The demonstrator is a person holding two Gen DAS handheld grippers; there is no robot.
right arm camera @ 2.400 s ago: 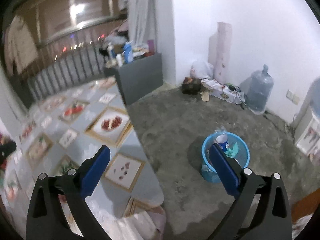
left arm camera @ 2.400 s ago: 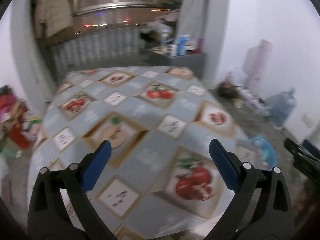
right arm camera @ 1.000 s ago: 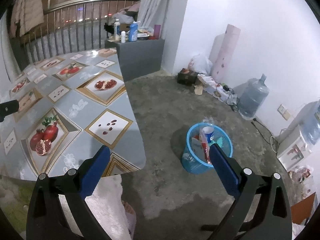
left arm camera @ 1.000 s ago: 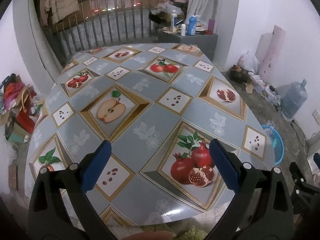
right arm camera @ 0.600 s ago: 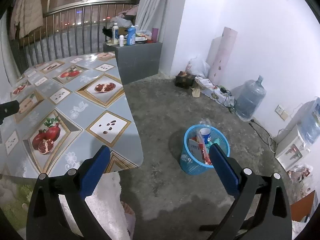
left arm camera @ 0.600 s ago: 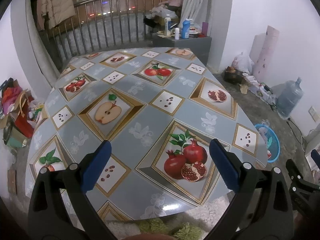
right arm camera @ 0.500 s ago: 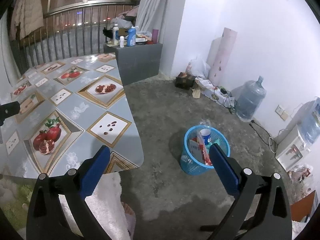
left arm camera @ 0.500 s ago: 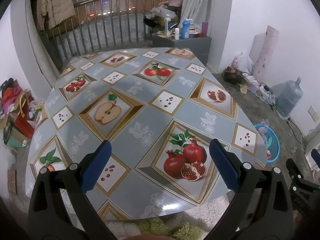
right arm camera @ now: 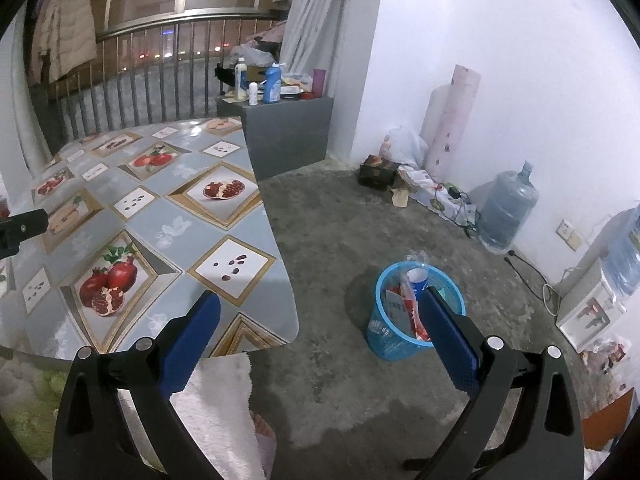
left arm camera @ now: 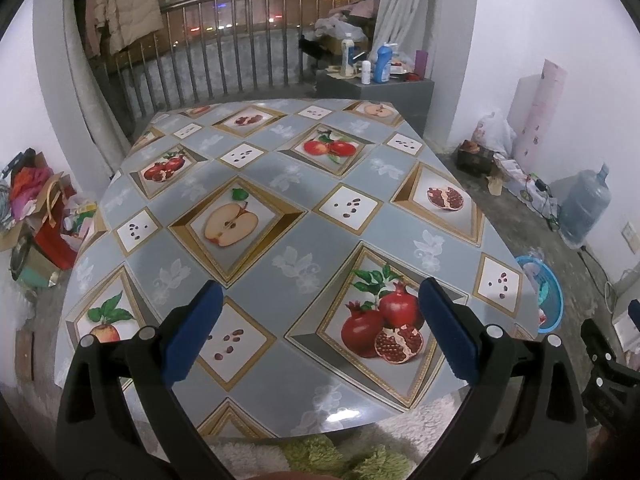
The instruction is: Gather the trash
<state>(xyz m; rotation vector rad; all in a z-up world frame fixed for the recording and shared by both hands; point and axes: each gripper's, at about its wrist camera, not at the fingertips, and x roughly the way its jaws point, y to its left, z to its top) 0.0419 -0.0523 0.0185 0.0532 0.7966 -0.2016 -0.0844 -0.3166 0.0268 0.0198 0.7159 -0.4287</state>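
Since the blurred sweep a couple of seconds back, both my views have steadied and pulled back, so the table now sits sharp and nearly whole in front of me. My left gripper [left arm camera: 318, 326] hangs over the near edge of the table [left arm camera: 256, 168], its blue pads spread wide with nothing between them; the fruit-patterned cloth under it looks bare. My right gripper [right arm camera: 320, 326] is just as wide and empty, held off the table's right corner above the concrete floor [right arm camera: 344, 232]. The blue bin [right arm camera: 400, 334] stands on that floor near the corner, and the trash [right arm camera: 414, 280] is already in it: a cup with a blue band and some red-and-white wrappers, though my right pad [right arm camera: 450, 332] covers part of the rim and I cannot make out what lies deeper. From the left view the bin [left arm camera: 550, 300] is half cut off by the table edge. A fluffy rug [right arm camera: 218, 408] shows below, partly hidden by my fingers. A big water jug [right arm camera: 506, 210] stands by the wall.
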